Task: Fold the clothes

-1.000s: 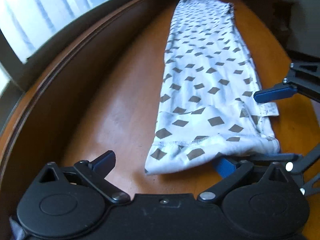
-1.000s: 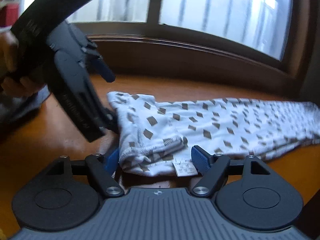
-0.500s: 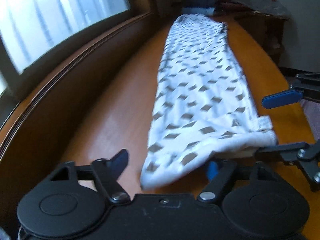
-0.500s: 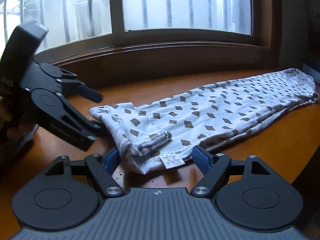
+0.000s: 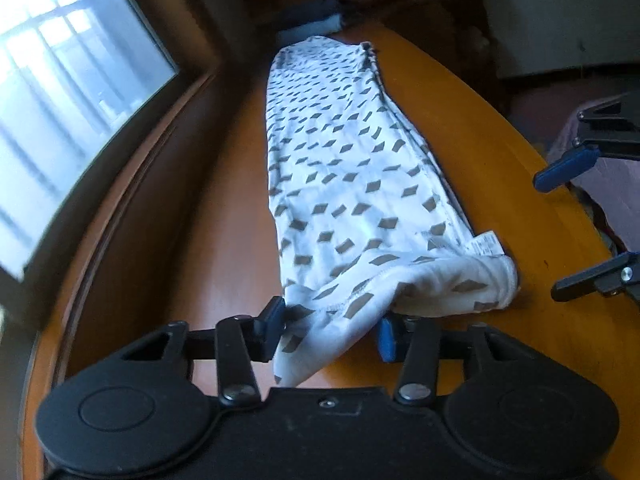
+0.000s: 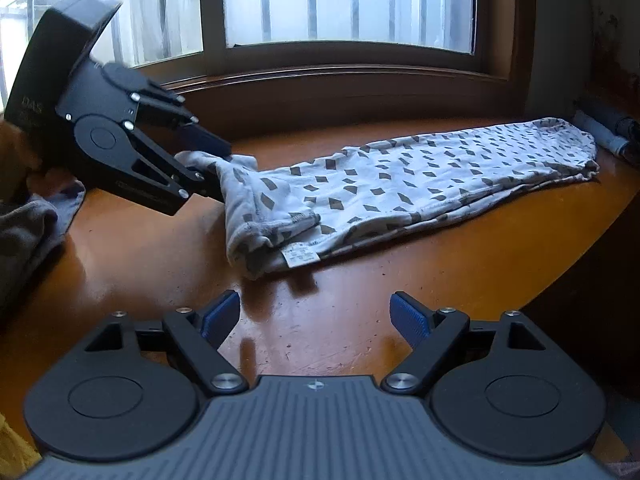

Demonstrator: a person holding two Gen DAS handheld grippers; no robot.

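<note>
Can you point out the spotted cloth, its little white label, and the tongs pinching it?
spotted cloth [image 6: 420,176], right wrist view, middle of the fabric
white label [image 6: 301,255], right wrist view, tag's centre
left tongs [image 5: 332,330], left wrist view, between the tips

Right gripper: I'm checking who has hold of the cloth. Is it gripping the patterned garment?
No, the right gripper stands open over the bare wooden table, short of the patterned garment.

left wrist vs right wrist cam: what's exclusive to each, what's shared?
Left wrist only: a pinkish cloth past the table edge, behind the right gripper.

Right wrist only: the left gripper from outside, its jaws having just closed on the garment's lifted corner, and a grey cloth.

Both: the patterned garment laid lengthwise on the wooden table, its label, the window.
</note>
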